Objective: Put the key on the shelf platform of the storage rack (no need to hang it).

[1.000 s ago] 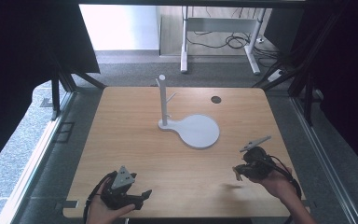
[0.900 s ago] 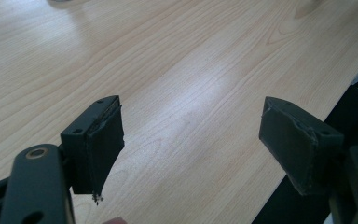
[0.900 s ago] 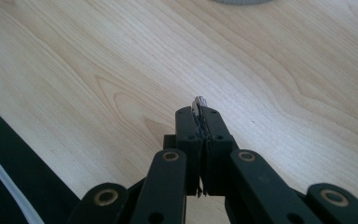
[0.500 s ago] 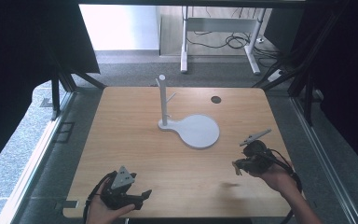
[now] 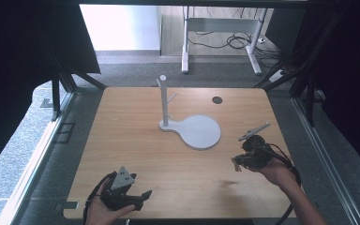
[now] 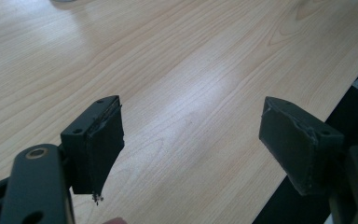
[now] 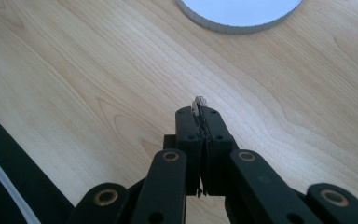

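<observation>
- Since the earlier frames, my right gripper (image 5: 238, 165) has drifted right and slightly farther; the left gripper (image 5: 143, 196) has kept its place at the near left edge.
- Left gripper (image 6: 191, 135): jaws wide apart, holding nothing.
- White stand (image 5: 191, 129): mid-table, untouched.
- Right gripper (image 7: 200, 114): jaws pinched together on a small metallic item (image 7: 198, 101), too small to identify; I judge it is being carried toward the stand.

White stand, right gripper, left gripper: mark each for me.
white stand (image 5: 201, 131), high view, on its round base plate.
right gripper (image 7: 200, 108), right gripper view, at the closed jaw tips.
left gripper (image 6: 191, 135), left gripper view, midway between its spread jaws.
</observation>
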Demonstrator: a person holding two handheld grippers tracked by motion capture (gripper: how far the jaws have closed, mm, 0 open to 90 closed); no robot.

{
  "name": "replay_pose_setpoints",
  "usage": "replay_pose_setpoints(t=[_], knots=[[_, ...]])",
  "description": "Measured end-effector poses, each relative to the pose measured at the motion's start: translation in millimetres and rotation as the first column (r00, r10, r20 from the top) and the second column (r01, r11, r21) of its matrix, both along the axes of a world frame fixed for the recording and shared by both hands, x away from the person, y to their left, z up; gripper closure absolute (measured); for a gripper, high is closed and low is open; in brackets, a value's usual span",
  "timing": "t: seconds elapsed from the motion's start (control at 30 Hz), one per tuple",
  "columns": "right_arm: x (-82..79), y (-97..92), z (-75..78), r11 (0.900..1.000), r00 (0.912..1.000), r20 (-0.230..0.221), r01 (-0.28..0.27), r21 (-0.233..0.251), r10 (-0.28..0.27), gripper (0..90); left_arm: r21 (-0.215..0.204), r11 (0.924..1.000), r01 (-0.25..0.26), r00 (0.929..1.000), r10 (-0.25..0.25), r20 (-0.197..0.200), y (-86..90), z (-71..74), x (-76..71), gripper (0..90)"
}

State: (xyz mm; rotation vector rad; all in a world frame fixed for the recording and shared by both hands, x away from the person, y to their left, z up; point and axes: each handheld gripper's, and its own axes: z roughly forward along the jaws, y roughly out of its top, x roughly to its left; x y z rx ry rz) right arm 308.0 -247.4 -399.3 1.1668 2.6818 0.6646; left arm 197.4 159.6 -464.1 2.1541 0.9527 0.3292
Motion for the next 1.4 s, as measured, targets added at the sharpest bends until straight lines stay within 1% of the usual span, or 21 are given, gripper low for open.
replay_pose_setpoints(t=[0.13,0.47,0.5,0.53,0.7,0.87,1.27,1.4], knots=[[6.1,4.4,1.3,0.9999,0.9999,-0.003,-0.01,0.0,0.01,88.2,-0.001,1.0,-0.001,1.0,0.001,0.001,0.7,0.2,0.0,22.2],[21.8,13.2,2.7,0.9999,0.9998,-0.015,-0.015,0.0,0.015,88.2,0.0,1.0,-0.001,1.0,0.001,-0.002,1.4,-0.8,0.8,22.3],[26.1,15.5,2.9,0.9999,0.9997,-0.017,-0.017,0.003,0.017,88.2,0.0,1.0,-0.001,1.0,0.001,-0.002,1.4,-0.8,0.8,22.3],[26.1,15.5,2.9,0.9999,0.9997,-0.017,-0.017,0.003,0.017,88.2,0.0,1.0,-0.001,1.0,0.001,-0.002,1.4,-0.8,0.8,22.2],[36.3,22.0,2.8,0.9998,0.9995,-0.026,-0.018,-0.001,0.018,88.2,0.0,1.0,-0.004,1.0,0.004,-0.002,2.7,-0.6,0.8,22.3],[44.0,26.0,4.2,0.9998,0.9995,-0.024,-0.021,-0.005,0.021,88.2,-0.001,1.0,-0.005,1.0,0.005,0.0,3.5,-0.3,0.8,22.3],[59.3,35.3,4.9,0.9996,0.9991,-0.03,-0.029,-0.002,0.029,88.2,0.0,1.0,-0.008,1.0,0.008,0.0,3.9,-0.1,0.7,22.3],[64.1,37.5,5.4,0.9997,0.9992,-0.032,-0.022,-0.002,0.022,88.1,0.001,1.0,-0.007,1.0,0.007,0.0,3.5,-0.2,0.7,22.2]])
